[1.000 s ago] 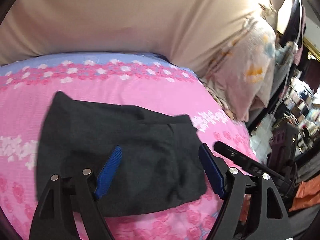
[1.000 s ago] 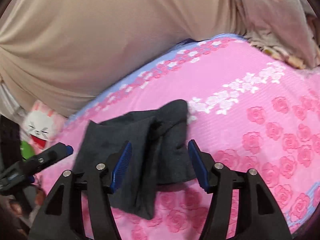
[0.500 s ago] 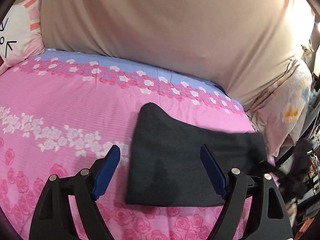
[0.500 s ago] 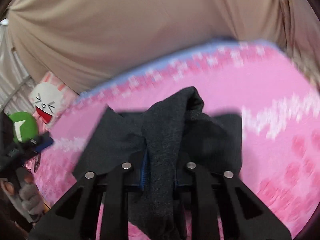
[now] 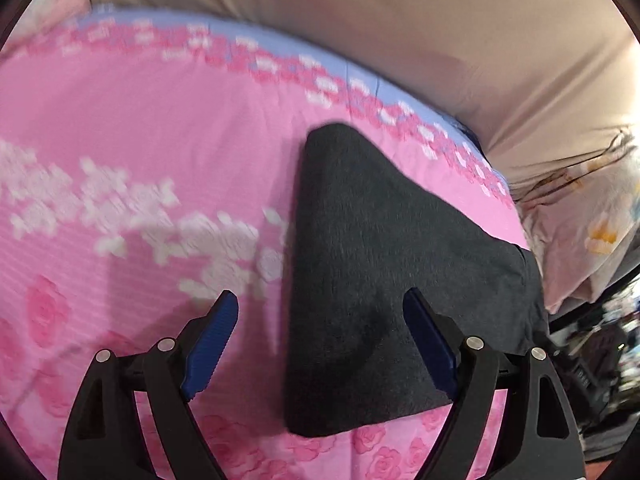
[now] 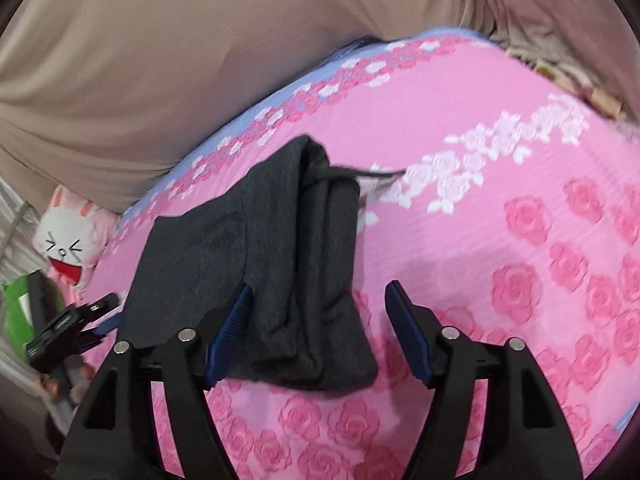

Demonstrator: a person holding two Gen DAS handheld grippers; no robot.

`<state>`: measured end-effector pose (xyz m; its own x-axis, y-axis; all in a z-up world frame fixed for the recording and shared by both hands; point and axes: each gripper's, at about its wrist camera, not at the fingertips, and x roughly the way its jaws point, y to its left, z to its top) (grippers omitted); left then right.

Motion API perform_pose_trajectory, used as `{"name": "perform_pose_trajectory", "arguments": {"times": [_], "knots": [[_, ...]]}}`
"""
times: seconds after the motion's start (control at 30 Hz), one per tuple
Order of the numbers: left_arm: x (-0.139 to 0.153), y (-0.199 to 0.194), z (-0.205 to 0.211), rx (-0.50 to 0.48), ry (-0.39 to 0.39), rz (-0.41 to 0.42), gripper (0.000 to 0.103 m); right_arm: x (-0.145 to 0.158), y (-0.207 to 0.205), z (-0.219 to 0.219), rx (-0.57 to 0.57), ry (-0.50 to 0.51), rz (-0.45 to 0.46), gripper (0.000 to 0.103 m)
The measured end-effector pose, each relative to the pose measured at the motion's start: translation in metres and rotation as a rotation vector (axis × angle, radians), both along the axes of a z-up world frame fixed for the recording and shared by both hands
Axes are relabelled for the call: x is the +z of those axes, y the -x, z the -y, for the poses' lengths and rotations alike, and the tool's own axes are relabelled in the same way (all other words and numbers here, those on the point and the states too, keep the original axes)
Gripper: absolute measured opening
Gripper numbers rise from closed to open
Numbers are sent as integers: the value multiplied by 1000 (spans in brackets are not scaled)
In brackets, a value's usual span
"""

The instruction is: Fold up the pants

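While both grippers' jaws are opening, right gripper [image 6: 318, 330] astride the pants [image 6: 256, 264] at frame centre, left gripper [image 5: 320, 344] gripping nothing: clear the fold fully before lifting; avoid dragging cloth across the pink bedspread [image 6: 500, 208].

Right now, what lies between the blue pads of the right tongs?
In the right wrist view, the opening right tongs straddle a raised fold of the dark pants; beside it toward the right pad, only pink bedsheet.
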<state>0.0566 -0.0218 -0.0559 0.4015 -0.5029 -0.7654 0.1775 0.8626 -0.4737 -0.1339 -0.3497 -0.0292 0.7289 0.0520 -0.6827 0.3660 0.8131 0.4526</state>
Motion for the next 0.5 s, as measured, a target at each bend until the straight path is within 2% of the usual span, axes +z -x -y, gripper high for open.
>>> {"name": "perform_pose_trajectory", "arguments": {"times": [0.03, 0.07, 0.1, 0.13, 0.17, 0.2, 0.23, 0.37, 0.47, 0.5], "knots": [[-4, -1, 3, -6, 14, -6, 84, -3, -2, 1, 2, -19, -3, 68], [-1, 0, 6, -7, 9, 30, 83, -10, -6, 2, 9, -52, 2, 68], [-3, -1, 15, -61, 28, 18, 78, -14, -8, 3, 16, -71, 14, 62], [-5, -3, 21, -103, 50, 0, 43, -16, -12, 2, 18, -77, 26, 55], [-6, -4, 26, -113, 31, 1, 24, -14, -16, -1, 26, -73, 23, 43], [-2, -4, 27, -108, 2, 35, 16, -10, -18, -4, 30, -68, 31, 36], [5, -4, 23, -112, 20, 55, 10, -3, -18, -10, 32, -52, 43, 34], [45, 3, -11, -90, 79, 122, 6, 26, -18, -41, 101, -30, 102, 32], [64, 17, -46, -51, 31, 156, 6, 21, -24, -73, 181, -53, 81, 33], [60, 20, -57, -41, 10, 140, 7, 10, -27, -83, 199, -51, 48, 39]]}}
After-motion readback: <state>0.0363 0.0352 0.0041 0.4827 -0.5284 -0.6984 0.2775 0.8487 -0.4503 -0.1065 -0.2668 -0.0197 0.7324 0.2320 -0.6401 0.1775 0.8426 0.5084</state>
